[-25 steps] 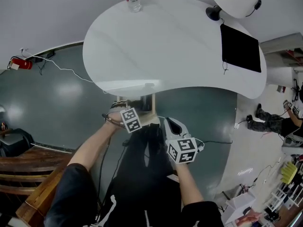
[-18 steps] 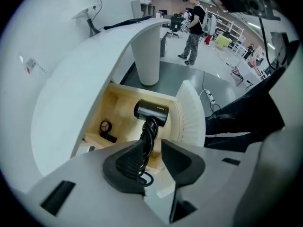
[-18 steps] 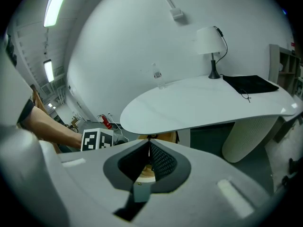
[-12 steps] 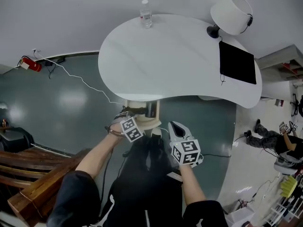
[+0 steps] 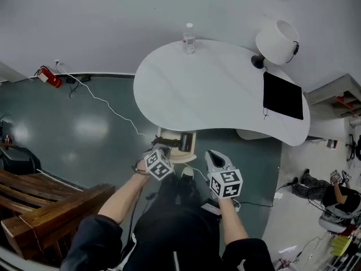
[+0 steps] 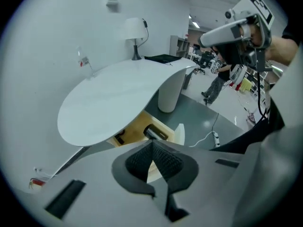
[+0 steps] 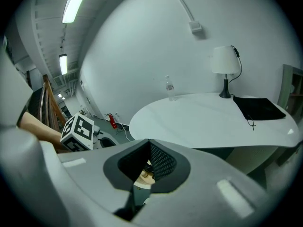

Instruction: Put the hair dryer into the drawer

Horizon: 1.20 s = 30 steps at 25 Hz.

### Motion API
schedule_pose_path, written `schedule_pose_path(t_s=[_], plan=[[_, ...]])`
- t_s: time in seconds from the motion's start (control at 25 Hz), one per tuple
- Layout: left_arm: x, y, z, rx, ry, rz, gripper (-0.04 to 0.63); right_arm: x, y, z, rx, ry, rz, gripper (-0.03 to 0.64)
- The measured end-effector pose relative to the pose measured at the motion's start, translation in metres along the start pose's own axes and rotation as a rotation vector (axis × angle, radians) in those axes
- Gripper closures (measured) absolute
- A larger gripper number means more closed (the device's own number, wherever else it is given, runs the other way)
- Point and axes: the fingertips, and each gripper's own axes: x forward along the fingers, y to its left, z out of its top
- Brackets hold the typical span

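hair dryer lies inside the open drawer, long axis roughly front-to-back, ahead of and below the nearer left gripper, whose jaws have just been closing, now clenched on nothing; right gripper likewise clenched empty.

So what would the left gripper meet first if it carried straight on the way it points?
Probably the open drawer, around the hair dryer lying in it; nothing nearer shows, though depth is unclear.

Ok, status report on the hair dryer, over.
Left gripper just closed, empty; right gripper shut, empty. Hair dryer lying in open drawer. Nothing in the way.
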Motion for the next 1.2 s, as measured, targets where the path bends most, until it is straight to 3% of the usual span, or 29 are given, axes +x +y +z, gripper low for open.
schedule_pose_path(t_s=[0.32, 0.72, 1.2], plan=[[-0.055, 0.007, 0.029, -0.148, -0.174, 0.096, 0.583, -0.001, 0.013, 0.027, -0.053, -0.049, 0.034, 0.612], [-0.104, -0.001, 0.055, -0.228, -0.322, 0.137, 0.583, -0.002, 0.021, 0.045, -0.118, -0.093, 0.05, 0.612], [-0.11, -0.007, 0.045, -0.243, -0.348, 0.139, 0.581, -0.003, 0.028, 0.053, -0.16, -0.099, 0.079, 0.612]])
